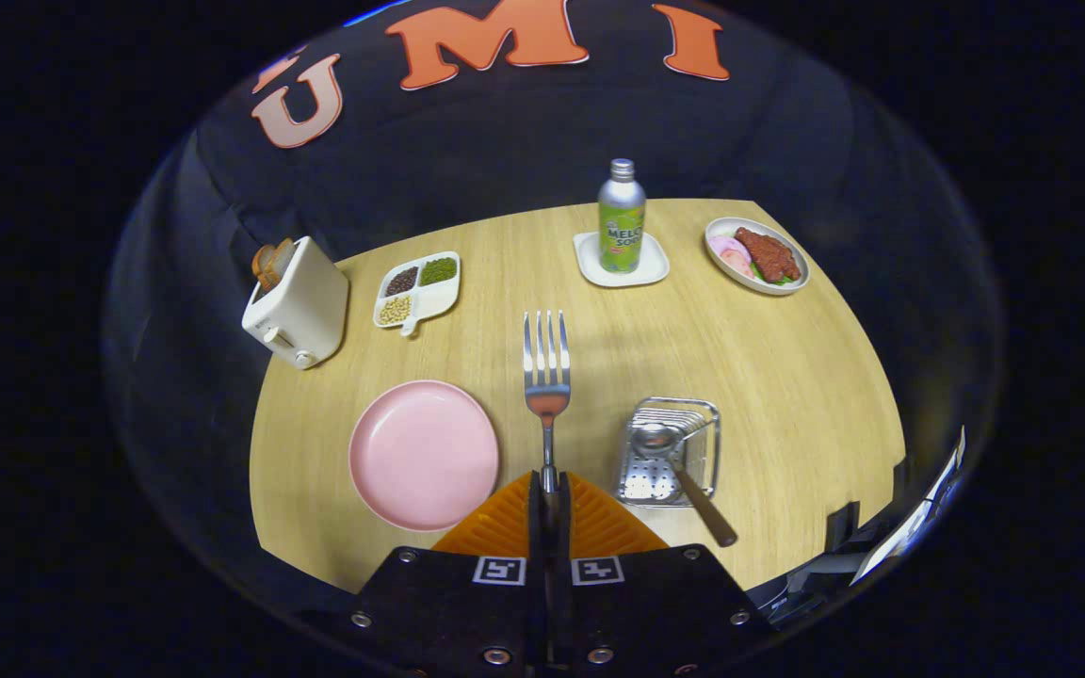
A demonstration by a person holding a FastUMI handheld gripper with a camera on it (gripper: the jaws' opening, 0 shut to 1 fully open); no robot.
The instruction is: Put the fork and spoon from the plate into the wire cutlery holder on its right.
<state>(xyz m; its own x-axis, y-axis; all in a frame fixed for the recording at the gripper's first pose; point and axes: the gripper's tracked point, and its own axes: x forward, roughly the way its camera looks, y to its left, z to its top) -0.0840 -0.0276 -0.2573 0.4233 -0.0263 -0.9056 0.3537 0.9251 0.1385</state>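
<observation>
My gripper (549, 492) is shut on the handle of a metal fork (546, 369), which points straight ahead, tines away from me, held above the wooden table. A pink plate (423, 454) lies bare to the left of the fingers. To their right stands the wire cutlery holder (667, 452). A spoon (684, 476) with a brown handle rests in it, bowl inside and handle sticking out over the near rim toward me.
Across the round wooden table (787, 377) stand a white toaster (298, 303) with bread at the far left, a divided dish of beans (418, 287), a green bottle (621, 218) on a white coaster, and a plate of food (755, 254) at the far right.
</observation>
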